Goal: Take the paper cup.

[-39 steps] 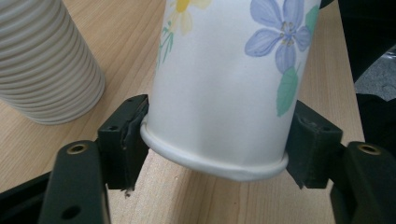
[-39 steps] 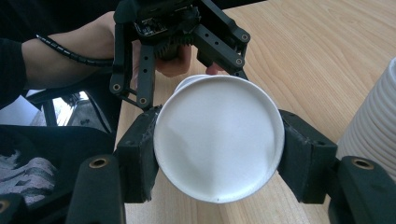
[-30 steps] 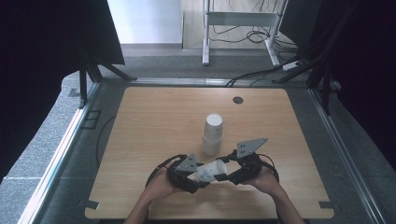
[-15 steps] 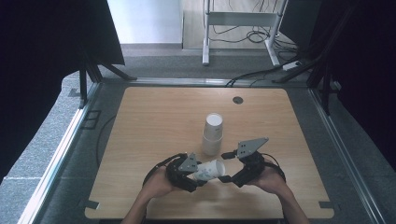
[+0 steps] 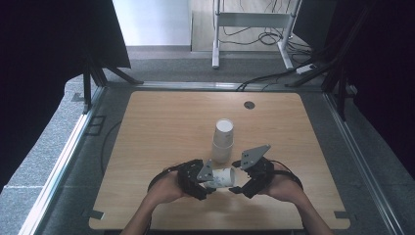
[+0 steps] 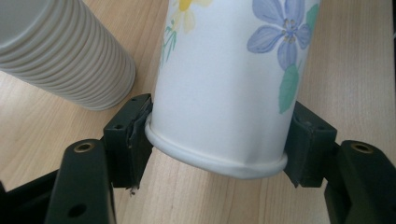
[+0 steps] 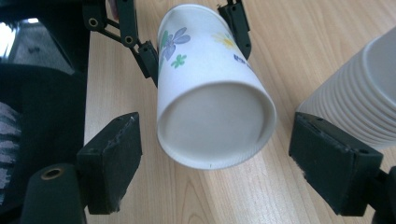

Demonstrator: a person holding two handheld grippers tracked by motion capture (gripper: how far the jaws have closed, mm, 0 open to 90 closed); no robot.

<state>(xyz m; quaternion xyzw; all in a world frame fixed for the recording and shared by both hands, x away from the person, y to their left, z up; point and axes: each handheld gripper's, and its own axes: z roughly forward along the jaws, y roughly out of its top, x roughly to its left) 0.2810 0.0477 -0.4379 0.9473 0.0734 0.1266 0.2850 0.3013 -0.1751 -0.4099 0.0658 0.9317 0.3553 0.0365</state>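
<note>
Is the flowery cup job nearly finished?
Partway. Done: one flowered cup is off the stack of cups. In hand: the left hand-held gripper clamps it sideways, while the right hand-held gripper, just opened, sits around its base without touching. Left: setting it down.

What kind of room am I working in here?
Probably a lab or recording workspace, not a home: a bare wooden table ringed by dark curtains, cables trailing over grey carpet, and a stack of paper cups.

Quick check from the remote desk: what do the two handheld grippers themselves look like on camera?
Both the left gripper and right gripper are black, each topped by a grey three-cornered plate. Black cables loop behind them. The jaws are black bars with bolt holes, ending in blocky dark pads, slightly frayed at the edges.
</note>
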